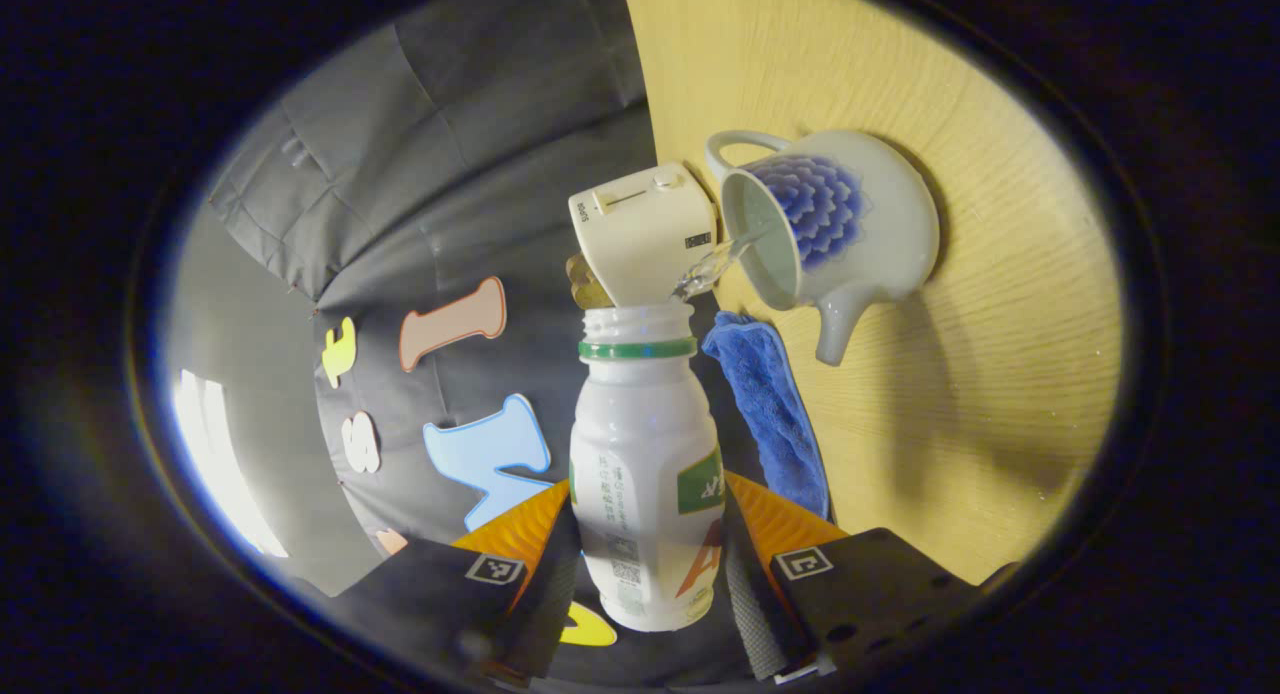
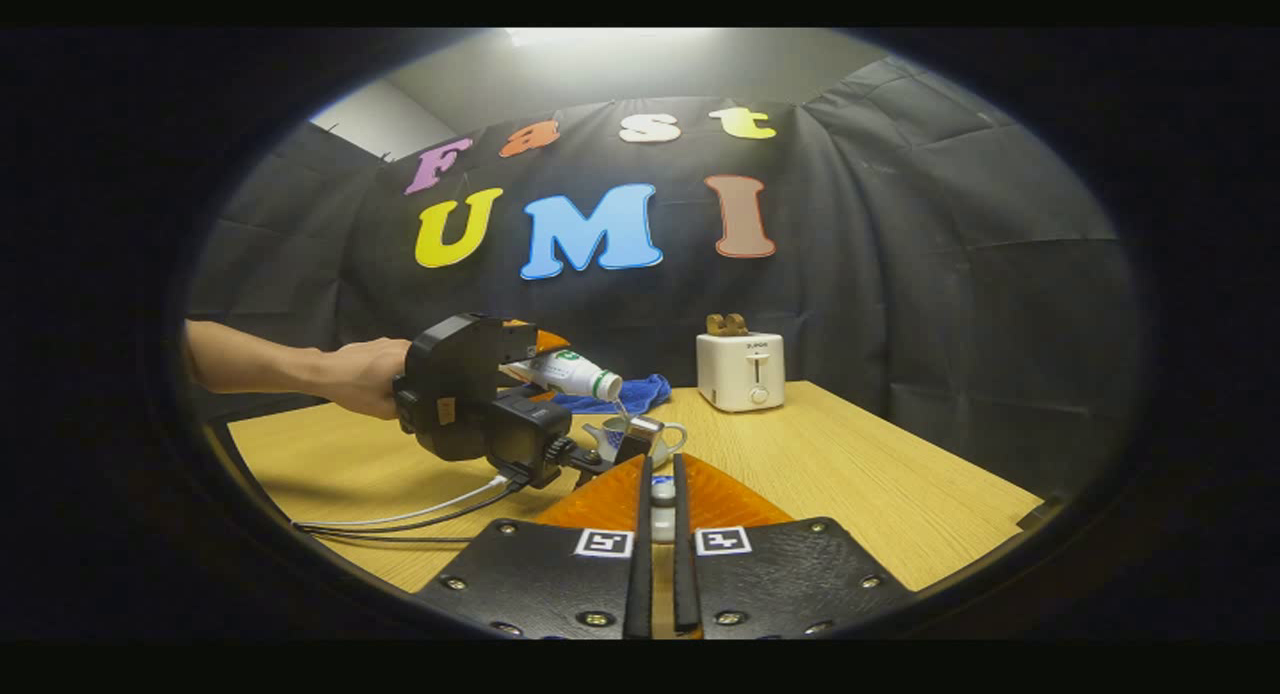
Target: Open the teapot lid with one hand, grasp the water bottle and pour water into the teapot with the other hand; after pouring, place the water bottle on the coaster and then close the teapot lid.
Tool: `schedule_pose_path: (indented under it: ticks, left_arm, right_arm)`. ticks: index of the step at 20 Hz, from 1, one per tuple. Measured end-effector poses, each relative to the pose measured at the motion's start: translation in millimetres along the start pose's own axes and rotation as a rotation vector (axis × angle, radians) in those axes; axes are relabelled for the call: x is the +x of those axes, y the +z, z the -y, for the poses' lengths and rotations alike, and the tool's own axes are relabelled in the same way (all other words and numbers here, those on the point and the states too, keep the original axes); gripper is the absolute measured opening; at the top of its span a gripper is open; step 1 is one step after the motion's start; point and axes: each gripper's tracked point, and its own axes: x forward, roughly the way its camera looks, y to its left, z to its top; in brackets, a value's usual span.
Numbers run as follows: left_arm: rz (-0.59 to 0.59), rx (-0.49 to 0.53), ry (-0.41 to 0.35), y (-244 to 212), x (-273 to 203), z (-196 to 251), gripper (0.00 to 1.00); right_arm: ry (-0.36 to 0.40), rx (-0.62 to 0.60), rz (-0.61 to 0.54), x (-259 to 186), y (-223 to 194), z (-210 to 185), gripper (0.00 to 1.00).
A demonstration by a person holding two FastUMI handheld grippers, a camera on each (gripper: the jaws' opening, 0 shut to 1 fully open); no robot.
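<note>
Wooden bench [image 2: 850, 474] carries the teapot [image 1: 850, 224], toaster [image 2: 740, 371] and blue cloth [image 1: 770, 404]. Your left hand-held gripper [image 1: 648, 564] clamps the water bottle [image 1: 645, 454], tipped, water streaming into the open teapot. Your right hand-held gripper [image 2: 661, 534] is nearly closed on a small white piece, hard to identify.

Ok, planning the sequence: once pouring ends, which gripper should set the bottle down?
Left. The left gripper grips the water bottle tilted over the teapot; the right gripper is closed on what looks like the teapot lid.
</note>
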Motion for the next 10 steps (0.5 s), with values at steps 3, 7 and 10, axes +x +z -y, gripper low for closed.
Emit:
schedule_pose_path:
  ticks: [3,7,10]
  left_arm:
    - [0.005,0.023,0.0,0.6,0.2,-1.3,0.82]
    - [0.006,0.032,-0.007,-0.2,0.8,-0.6,0.76]
    - [0.005,0.048,-0.002,-0.7,1.1,-1.8,0.76]
  right_arm:
    - [0.0,-0.001,-0.002,0.0,0.3,0.6,0.08]
    - [0.002,0.001,-0.004,-0.3,-0.5,0.1,0.08]
    - [0.004,-0.001,-0.002,-0.8,0.0,-0.5,0.08]
